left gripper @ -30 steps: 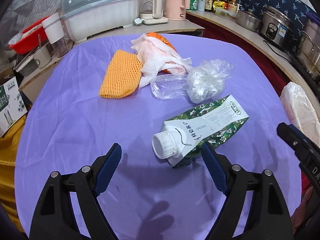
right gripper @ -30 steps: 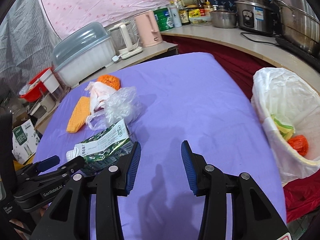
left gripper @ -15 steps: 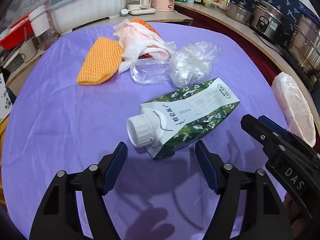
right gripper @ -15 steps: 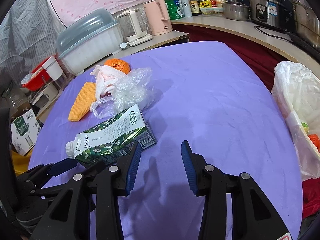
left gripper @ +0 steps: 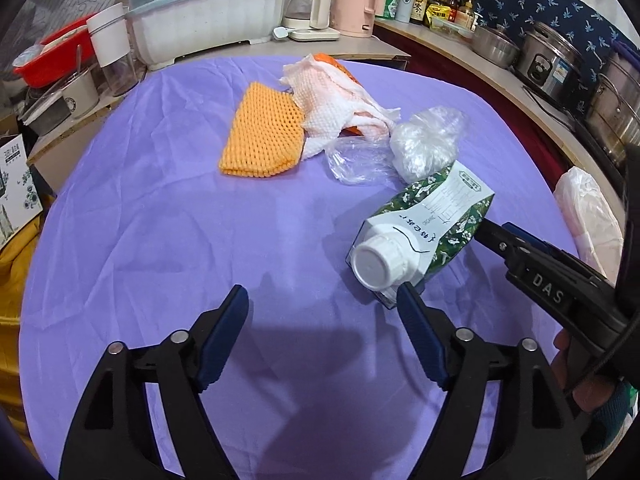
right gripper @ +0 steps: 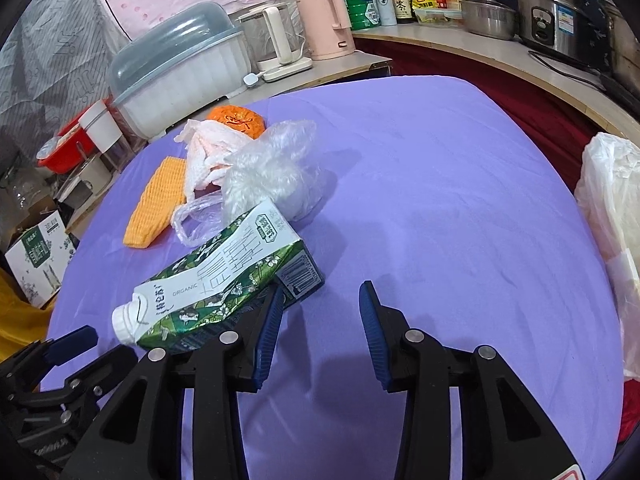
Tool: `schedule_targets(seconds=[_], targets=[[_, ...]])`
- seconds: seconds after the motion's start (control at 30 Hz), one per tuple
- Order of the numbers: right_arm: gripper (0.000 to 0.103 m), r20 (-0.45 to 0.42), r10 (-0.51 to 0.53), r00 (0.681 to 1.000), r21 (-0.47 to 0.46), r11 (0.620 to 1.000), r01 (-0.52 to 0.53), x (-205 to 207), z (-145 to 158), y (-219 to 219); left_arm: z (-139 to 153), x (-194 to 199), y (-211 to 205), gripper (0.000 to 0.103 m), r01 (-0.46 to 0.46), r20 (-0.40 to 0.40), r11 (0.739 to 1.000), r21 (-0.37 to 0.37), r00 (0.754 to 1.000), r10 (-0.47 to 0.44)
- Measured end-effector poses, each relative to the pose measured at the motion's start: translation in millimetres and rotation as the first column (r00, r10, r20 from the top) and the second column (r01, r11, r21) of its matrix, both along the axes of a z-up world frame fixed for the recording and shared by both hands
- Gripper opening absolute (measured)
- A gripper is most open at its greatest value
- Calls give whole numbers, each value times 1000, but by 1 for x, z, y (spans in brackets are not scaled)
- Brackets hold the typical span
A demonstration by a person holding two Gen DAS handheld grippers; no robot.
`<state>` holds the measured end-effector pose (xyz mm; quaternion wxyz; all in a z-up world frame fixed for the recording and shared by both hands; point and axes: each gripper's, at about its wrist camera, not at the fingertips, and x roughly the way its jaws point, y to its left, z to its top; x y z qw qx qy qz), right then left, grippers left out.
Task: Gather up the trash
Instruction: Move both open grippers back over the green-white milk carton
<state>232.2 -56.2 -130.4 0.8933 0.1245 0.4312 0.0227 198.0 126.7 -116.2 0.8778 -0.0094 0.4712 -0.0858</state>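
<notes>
Left gripper point(left gripper: 322, 308) just reopening, empty, beside capped milk carton point(left gripper: 424, 236) lying on purple tablecloth point(left gripper: 160, 240), right gripper point(right gripper: 320, 308) gaping, grasping nothing, touching carton.

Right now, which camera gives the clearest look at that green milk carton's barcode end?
The right wrist view: the carton lies side-on, its barcode end facing the camera. The left wrist view shows the carton cap-first, hiding that end.

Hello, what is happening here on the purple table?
A person with a gripper in each hand is collecting trash. Both the left gripper and right gripper are open beside the green milk carton, which lies on its side; neither holds it. The left jaws have just been opening. An orange foam net, a paper towel and clear plastic bags wait behind. A white-lined bin stands at the right.
</notes>
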Motion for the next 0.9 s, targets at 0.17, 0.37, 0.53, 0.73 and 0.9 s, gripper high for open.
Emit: schedule_targets(seconds=[0.17, 0.37, 0.53, 0.73, 0.9], targets=[[38, 1, -11, 1000, -2, 1000, 11, 10, -3, -2, -3, 8, -4, 80, 17, 8, 1000, -3, 1000, -17], [38, 8, -43, 999, 17, 999, 43, -2, 6, -20, -5, 15, -20, 81, 79, 18, 997, 2, 997, -79], [38, 25, -69, 997, 23, 997, 69, -13, 14, -35, -7, 21, -39, 82, 137, 34, 990, 18, 990, -137], [38, 26, -86, 996, 19, 996, 86, -16, 15, -44, -8, 22, -58, 82, 187, 36, 982, 7, 982, -188], [38, 28, -96, 995, 24, 995, 95, -19, 16, -49, -9, 27, -74, 83, 197, 41, 980, 10, 979, -197]])
